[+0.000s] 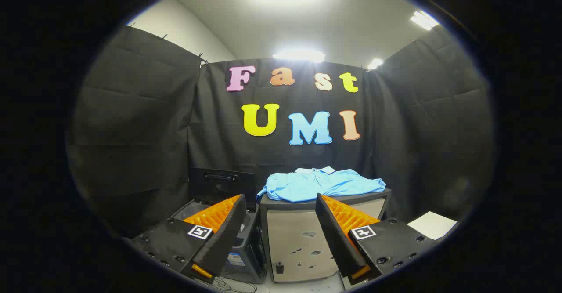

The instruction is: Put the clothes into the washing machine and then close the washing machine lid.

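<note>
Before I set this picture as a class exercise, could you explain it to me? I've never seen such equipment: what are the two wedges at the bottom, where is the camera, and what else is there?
The camera rides on a hand-held gripper and looks forward along its two fingers; those are the wedges you see. A person carries this tool; there is no robot arm. The fingers stand wide apart and hold nothing.

Beyond them, a light blue polo shirt lies spread on top of a grey cabinet. Beside the cabinet, behind one finger, stands a small washing machine with its dark lid raised upright. A white sheet lies off to the other side. Black cloth walls enclose the booth, with bright ceiling lights above.
</note>
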The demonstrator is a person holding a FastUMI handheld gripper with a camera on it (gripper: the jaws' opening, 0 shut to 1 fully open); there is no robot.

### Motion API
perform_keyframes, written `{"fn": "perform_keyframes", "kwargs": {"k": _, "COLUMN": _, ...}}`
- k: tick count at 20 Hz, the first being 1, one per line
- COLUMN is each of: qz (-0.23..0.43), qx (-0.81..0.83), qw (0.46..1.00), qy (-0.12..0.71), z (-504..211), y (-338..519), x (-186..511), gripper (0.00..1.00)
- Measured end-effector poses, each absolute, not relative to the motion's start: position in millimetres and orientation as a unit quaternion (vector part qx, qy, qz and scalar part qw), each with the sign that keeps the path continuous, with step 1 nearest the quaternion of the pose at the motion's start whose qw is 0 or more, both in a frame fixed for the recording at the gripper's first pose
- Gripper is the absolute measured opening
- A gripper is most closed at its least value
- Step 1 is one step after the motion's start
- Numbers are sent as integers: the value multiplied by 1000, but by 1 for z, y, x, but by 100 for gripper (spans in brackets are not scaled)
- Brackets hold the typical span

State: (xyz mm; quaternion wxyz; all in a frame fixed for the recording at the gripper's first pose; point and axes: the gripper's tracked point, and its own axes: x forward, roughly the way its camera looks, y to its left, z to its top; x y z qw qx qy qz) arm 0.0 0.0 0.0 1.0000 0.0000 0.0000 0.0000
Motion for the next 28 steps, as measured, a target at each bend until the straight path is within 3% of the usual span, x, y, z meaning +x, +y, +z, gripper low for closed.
{"fn": "perform_keyframes", "kwargs": {"k": 17, "qz": 13, "qx": 6, "qw": 1000, "qy": 19, "z": -23, "y": 15, "x": -10, "gripper": 99}}
{"fn": "perform_keyframes", "kwargs": {"k": 28, "qz": 0, "qx": 12, "qw": 1000, "qy": 4, "z": 0, "y": 5, "x": 0, "gripper": 99}}
